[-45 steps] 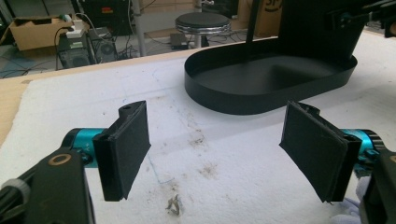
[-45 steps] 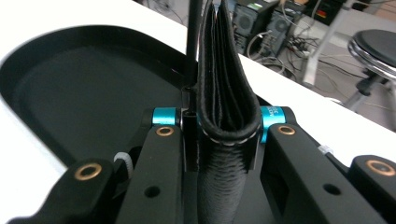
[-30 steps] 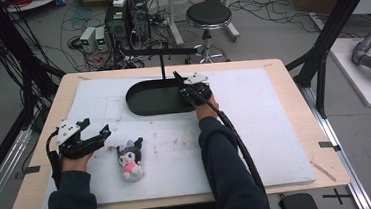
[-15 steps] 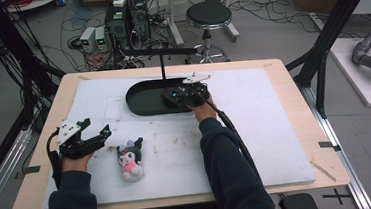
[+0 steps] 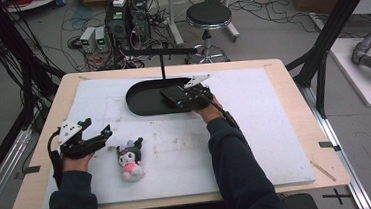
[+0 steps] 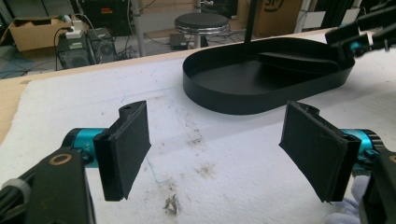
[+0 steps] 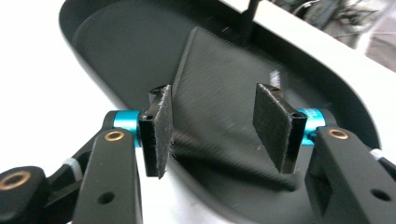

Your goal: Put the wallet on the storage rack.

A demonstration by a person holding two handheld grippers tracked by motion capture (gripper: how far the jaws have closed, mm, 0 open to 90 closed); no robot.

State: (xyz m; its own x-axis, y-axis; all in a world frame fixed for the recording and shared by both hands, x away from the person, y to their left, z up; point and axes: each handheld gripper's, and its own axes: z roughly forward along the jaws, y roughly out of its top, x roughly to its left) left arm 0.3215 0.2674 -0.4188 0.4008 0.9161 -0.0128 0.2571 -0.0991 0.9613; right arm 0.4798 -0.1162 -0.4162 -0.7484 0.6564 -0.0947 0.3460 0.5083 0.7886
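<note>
A black oval tray [image 5: 140, 99] lies on the white mat, and a thin post [image 5: 162, 68] with a crossbar rises from it. A flat black plate [image 7: 215, 74] lies slanted inside the tray [image 7: 107, 42]. My right gripper [image 5: 174, 97] reaches over the tray's right half, pointing left. It is open [image 7: 218, 128]; its jaws have just been opening, with nothing pressed between the pads and the plate lying behind them. My left gripper [image 5: 103, 135] rests open at the mat's left side [image 6: 219, 149], empty. A dark-hooded plush toy [image 5: 130, 159] lies just right of it.
The tray [image 6: 224, 84] sits beyond the left gripper, with the right gripper [image 6: 359, 39] at its far end. Stains mark the mat [image 5: 275, 127]. A stool [image 5: 208, 16], computers and cables stand behind the table. Black frame poles [image 5: 335, 27] flank the table.
The right gripper has swung to point left over the tray, lower than before, and its jaws stand wider apart. The left hand and the plush toy have stayed put.
</note>
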